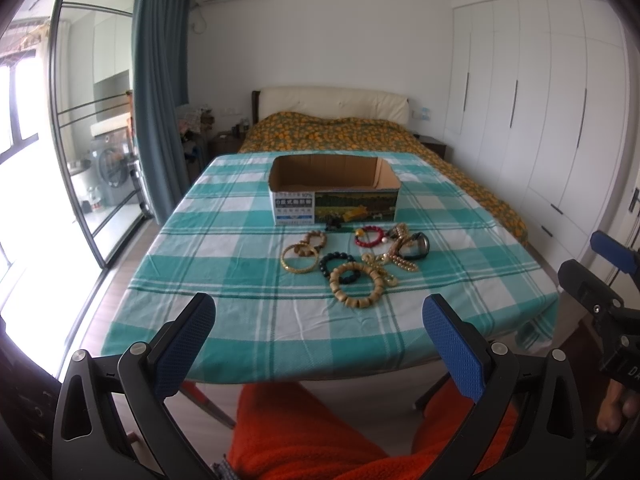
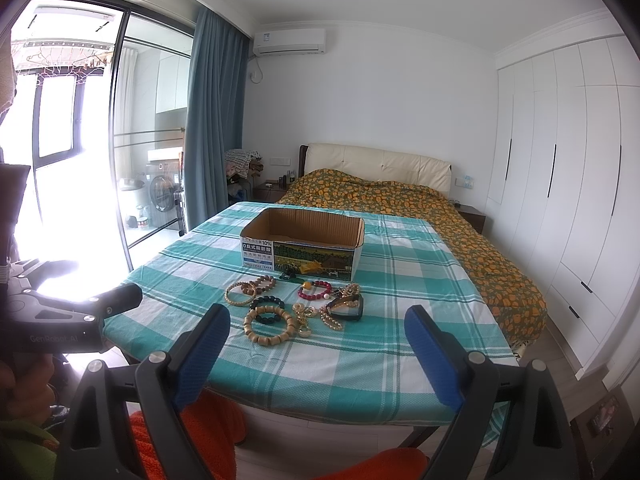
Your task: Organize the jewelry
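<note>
Jewelry (image 1: 352, 258) lay heaped on the checked tablecloth (image 1: 240, 280), just in front of the empty cardboard box (image 1: 334, 190); sorting appeared not yet begun.

Left gripper (image 1: 318, 312) and right gripper (image 2: 316, 328) hovered at the near table edge, jaws spread wide, holding nothing. The next move probably called for closing on one outer piece, such as the wooden-bead bracelet (image 1: 357, 285). Overlapping chains (image 2: 332, 318) were hard to separate; a small dark object (image 1: 334, 225) against the box stayed unidentifiable.

A cluster of bracelets (image 1: 352, 258) lies flat on the checked cloth: wooden beads, gold bangle, dark and red beads, pearls. At twelve o'clock stands an open, empty cardboard box (image 1: 334, 190).
</note>
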Motion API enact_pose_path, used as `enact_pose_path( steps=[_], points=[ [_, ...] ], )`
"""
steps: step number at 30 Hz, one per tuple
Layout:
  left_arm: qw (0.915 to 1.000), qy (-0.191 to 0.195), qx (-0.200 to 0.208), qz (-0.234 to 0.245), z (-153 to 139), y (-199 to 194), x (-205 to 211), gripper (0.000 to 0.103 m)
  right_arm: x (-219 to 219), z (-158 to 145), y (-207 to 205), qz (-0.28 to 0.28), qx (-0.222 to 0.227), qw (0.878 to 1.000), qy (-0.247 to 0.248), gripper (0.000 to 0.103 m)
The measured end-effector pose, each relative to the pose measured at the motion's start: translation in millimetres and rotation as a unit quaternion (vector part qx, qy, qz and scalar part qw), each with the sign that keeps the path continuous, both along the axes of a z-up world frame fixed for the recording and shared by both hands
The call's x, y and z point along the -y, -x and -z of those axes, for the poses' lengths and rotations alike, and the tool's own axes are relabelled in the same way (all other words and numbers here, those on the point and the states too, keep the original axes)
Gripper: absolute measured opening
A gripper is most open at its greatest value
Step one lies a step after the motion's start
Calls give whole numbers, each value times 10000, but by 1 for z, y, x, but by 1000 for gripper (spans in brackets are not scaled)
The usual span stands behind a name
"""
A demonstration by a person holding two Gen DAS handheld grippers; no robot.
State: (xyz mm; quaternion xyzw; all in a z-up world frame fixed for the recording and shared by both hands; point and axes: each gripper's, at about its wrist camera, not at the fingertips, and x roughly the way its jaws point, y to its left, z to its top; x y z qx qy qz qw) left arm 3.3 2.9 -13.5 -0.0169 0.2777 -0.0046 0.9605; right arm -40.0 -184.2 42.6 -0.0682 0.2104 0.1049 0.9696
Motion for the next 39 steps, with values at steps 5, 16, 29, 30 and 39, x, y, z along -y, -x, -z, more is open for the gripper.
enact_pose_path(
  steps=[5,16,29,30,39],
  points=[
    [10000,-1,-23,18,0,1,0,103,0,0,0,1,-3,10000,1,91],
    [10000,-1,-29,14,-1,-1,0,103,0,0,0,1,1,10000,4,91],
    [9999,70,-29,138,-2,0,-1,103,1,1,1,-18,-34,10000,-4,91],
    [9999,86,-52,139,-2,-2,-2,103,2,1,1,-23,-36,10000,-1,91],
    [9986,362,-381,-51,4,-25,-15,103,9,6,-12,46,-100,9999,22,91]
  ],
)
